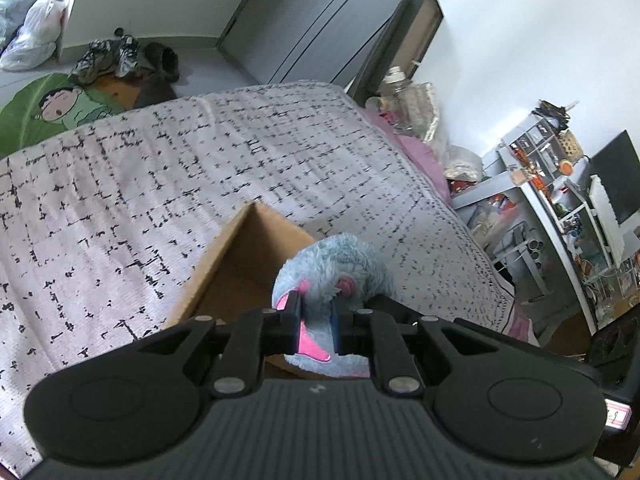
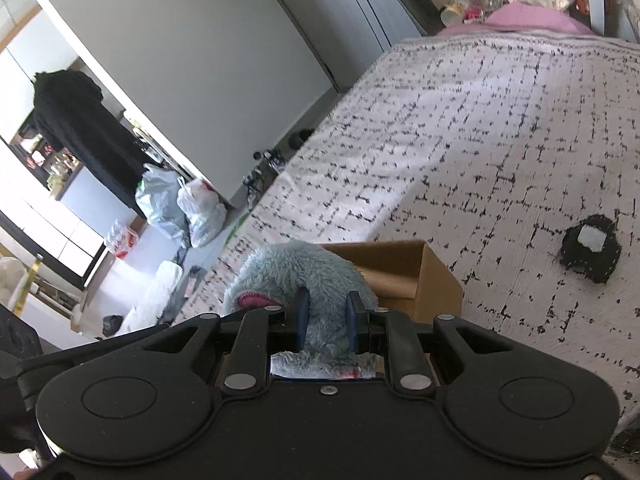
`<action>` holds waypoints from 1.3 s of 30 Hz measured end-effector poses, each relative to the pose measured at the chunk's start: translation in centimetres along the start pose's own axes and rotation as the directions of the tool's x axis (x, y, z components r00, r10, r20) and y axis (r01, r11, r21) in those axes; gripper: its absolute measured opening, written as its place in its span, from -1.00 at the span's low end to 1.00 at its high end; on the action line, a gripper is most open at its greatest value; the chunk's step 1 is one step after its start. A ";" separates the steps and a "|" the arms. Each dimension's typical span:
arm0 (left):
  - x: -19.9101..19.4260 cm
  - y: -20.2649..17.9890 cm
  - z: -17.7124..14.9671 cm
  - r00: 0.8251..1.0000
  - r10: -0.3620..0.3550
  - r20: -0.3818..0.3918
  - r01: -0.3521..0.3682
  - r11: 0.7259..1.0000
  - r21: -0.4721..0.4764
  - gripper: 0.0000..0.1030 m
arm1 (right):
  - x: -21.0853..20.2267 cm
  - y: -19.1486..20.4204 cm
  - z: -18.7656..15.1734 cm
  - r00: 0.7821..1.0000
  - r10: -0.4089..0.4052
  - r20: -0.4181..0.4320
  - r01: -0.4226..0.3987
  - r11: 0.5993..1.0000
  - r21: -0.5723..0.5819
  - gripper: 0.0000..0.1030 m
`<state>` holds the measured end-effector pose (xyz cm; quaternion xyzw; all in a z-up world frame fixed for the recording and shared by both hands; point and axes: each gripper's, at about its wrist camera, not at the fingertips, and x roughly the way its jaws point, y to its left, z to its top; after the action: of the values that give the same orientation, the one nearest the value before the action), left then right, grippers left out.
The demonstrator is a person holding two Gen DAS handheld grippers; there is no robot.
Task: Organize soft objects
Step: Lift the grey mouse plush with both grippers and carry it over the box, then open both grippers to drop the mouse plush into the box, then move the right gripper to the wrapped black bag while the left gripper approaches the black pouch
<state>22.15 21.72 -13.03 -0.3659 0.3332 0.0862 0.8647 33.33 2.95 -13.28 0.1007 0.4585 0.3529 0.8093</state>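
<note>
A fluffy light-blue plush toy (image 1: 340, 264) with pink patches is held over an open cardboard box (image 1: 248, 264) on the bed. My left gripper (image 1: 318, 312) is shut on the plush near a pink patch. My right gripper (image 2: 326, 312) is also shut on the same plush (image 2: 292, 276), with its blue pads pressing into the fur. The box (image 2: 404, 276) shows behind the plush in the right wrist view. The box's inside looks bare where it is visible.
The bed has a white blanket with black dashes (image 1: 200, 168). A small black object with a white square (image 2: 590, 252) lies on the blanket to the right. Shoes (image 1: 108, 60) and plastic bags (image 2: 180, 208) lie on the floor. Cluttered shelves (image 1: 560, 208) stand right of the bed.
</note>
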 end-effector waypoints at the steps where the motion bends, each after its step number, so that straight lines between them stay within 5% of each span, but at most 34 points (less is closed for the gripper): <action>1: 0.2 0.3 0.0 1.000 0.004 -0.003 -0.004 1.000 -0.005 -0.73 | 0.4 0.1 -0.1 1.000 -0.006 -0.007 0.006 1.000 -0.004 -0.63; 14: 2.4 1.4 0.4 0.994 0.104 -0.018 -0.104 0.995 0.004 -0.71 | 3.7 0.9 -0.2 0.994 -0.082 -0.067 0.079 0.996 -0.053 -0.56; 20: 1.6 0.9 0.7 0.988 0.153 -0.006 -0.153 0.987 0.038 -0.65 | 1.9 0.3 0.3 0.994 -0.101 -0.033 0.100 0.995 -0.016 -0.35; 25: 0.0 0.2 0.9 0.983 0.183 -0.013 -0.183 0.982 0.043 -0.46 | -1.0 0.4 0.6 0.996 -0.087 0.012 0.087 0.996 -0.006 0.00; 30: -2.1 -1.4 0.5 0.979 0.203 0.010 -0.203 0.976 0.078 0.10 | -4.3 0.4 0.2 0.994 -0.102 0.039 0.102 0.995 0.004 0.33; 34: -3.6 -2.9 -0.3 0.976 0.217 0.025 -0.218 0.968 0.126 0.32 | -7.1 0.1 -0.5 0.985 -0.153 0.073 0.153 0.988 0.012 0.89; 39: -5.1 -4.6 -1.6 0.976 0.217 0.020 -0.217 0.961 0.169 0.40 | -9.7 -1.1 -1.9 0.964 -0.242 0.107 0.237 0.970 0.057 0.99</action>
<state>19.26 17.80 -7.93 -0.2519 0.3766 0.1520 0.8784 29.04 -4.61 -8.34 0.0818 0.4284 0.2362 0.8683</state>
